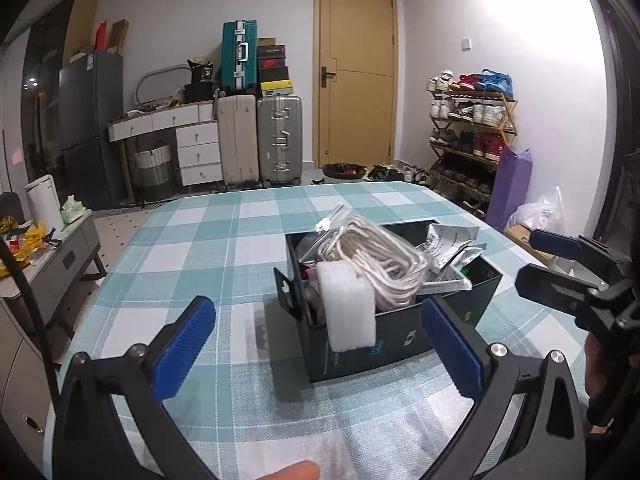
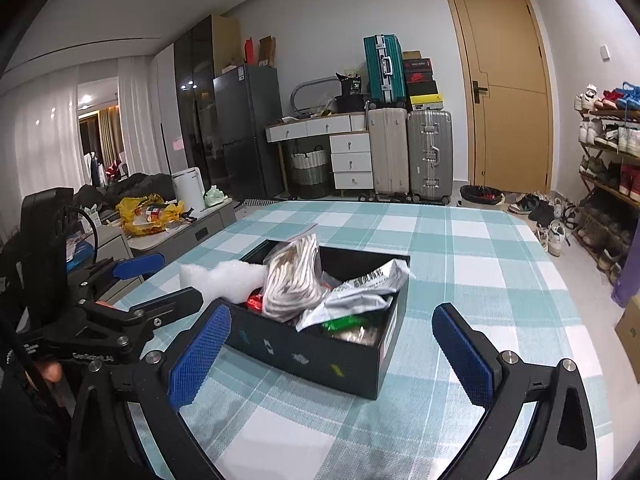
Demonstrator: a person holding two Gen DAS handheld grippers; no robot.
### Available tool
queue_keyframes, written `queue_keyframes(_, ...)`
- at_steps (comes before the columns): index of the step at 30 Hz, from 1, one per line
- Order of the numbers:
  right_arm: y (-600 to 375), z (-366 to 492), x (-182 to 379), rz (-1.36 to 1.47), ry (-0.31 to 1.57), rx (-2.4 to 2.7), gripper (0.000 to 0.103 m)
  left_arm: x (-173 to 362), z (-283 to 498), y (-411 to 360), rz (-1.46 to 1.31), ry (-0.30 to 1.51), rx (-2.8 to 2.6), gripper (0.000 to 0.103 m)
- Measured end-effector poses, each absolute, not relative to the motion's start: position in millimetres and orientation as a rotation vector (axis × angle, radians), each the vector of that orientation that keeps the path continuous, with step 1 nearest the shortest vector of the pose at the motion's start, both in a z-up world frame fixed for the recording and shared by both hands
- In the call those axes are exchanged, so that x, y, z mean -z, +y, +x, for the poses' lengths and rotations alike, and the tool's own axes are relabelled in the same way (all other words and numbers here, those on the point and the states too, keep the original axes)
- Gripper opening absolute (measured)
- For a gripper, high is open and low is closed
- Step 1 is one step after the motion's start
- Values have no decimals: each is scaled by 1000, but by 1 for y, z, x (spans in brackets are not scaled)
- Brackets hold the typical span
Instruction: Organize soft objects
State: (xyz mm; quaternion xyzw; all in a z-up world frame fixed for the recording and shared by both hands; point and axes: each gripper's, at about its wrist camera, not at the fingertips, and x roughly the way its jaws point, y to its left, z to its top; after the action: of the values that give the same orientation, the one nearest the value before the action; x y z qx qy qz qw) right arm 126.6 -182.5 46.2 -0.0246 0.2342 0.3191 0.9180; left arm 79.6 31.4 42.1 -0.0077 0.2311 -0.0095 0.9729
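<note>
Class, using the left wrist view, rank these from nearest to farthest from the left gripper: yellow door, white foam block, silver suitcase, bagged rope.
1. White foam block, at the box's near corner, just ahead of the left gripper.
2. Bagged rope, behind it in the box.
3. Silver suitcase, far left.
4. Yellow door, back wall.

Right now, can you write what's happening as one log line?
left gripper: open, empty | right gripper: open, empty | black box: on checked tablecloth, filled | white foam: over box edge
</note>
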Motion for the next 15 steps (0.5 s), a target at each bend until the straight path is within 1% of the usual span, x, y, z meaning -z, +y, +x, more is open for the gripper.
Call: queue_keyframes(15,-179,118,-34,-45,438,-641,102,-33,80,37,-45,443,-21,103)
